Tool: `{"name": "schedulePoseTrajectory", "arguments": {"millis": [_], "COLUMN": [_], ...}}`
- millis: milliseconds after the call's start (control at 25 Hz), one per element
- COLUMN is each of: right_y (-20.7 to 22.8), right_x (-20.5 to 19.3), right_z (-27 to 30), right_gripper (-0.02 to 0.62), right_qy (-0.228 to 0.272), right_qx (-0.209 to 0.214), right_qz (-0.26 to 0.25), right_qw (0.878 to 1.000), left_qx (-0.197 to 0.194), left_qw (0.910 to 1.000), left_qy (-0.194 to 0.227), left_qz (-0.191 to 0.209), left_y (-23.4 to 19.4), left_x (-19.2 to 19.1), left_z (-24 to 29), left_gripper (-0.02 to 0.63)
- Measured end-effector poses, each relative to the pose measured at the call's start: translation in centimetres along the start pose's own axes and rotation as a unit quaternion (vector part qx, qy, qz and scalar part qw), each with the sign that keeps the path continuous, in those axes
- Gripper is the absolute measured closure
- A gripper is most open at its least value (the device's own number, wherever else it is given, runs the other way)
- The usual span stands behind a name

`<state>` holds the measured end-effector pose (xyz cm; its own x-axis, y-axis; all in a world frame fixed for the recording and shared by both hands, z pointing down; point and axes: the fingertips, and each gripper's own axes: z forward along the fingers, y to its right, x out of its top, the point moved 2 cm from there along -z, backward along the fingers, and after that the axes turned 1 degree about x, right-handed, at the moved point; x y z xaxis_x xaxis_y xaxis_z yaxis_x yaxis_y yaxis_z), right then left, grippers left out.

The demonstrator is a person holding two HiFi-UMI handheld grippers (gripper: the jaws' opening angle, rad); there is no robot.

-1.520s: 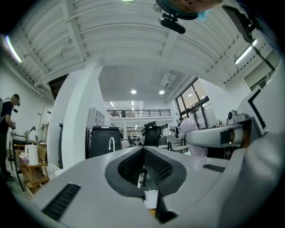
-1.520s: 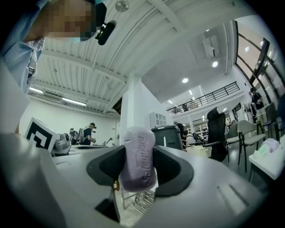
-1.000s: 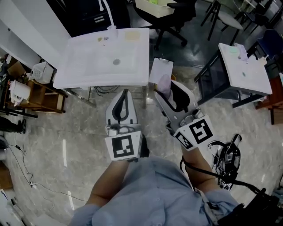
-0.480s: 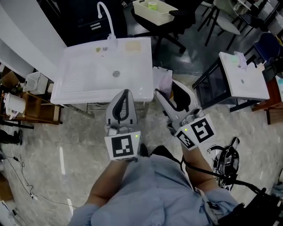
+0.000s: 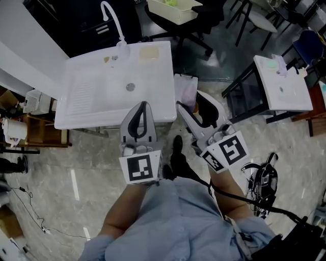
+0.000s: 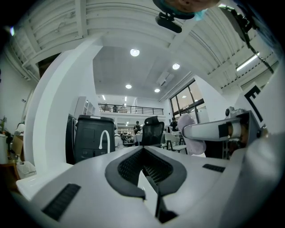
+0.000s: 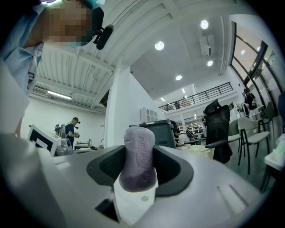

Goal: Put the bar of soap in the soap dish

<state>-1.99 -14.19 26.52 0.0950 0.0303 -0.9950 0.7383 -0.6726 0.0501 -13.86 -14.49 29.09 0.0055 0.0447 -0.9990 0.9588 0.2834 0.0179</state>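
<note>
A lavender bar of soap (image 7: 139, 158) stands on end between the jaws of my right gripper (image 7: 137, 180), which is shut on it. In the head view the soap (image 5: 189, 97) shows pale at the tip of the right gripper (image 5: 186, 106), just off the right front corner of a white sink (image 5: 97, 97). A beige soap dish (image 5: 149, 53) sits on the sink's back rim, right of the curved faucet (image 5: 112, 20). My left gripper (image 5: 142, 105) is shut and holds nothing, its tip over the sink's front edge. In the left gripper view its jaws (image 6: 149, 178) meet.
A white basket (image 5: 170, 7) rests on a black chair behind the sink. A second white sink stand (image 5: 282, 84) is at the right, with more chairs beyond. A wooden shelf (image 5: 25, 122) stands left of the sink. Cables lie on the marble floor (image 5: 61, 204).
The sink has drawn nearer and slid down-left in the head view as the person steps toward it. Both grippers keep their pose, the soap still held.
</note>
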Motion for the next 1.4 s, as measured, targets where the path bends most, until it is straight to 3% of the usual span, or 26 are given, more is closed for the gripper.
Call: {"name": "schedulePoseTrajectory", "arguments": {"millis": [800, 1400], "right_y": [12.1, 15.7], "right_x": [-1.0, -1.5], "right_z": [8.6, 15.7], "right_gripper": [0.404, 0.405], "right_qy": [0.009, 0.010], "right_qx": [0.041, 0.108], "right_qz": [0.024, 0.028], "right_qw": [0.999, 0.994], "left_qx": [0.030, 0.093], "left_qw": [0.9988, 0.9949], "left_qy": [-0.023, -0.024], "left_qz": [0.030, 0.032], "left_y": [-0.4, -3.5], "left_x": [-0.7, -0.9], "left_z": [14.4, 18.9], "left_gripper": [0.601, 0.601]}}
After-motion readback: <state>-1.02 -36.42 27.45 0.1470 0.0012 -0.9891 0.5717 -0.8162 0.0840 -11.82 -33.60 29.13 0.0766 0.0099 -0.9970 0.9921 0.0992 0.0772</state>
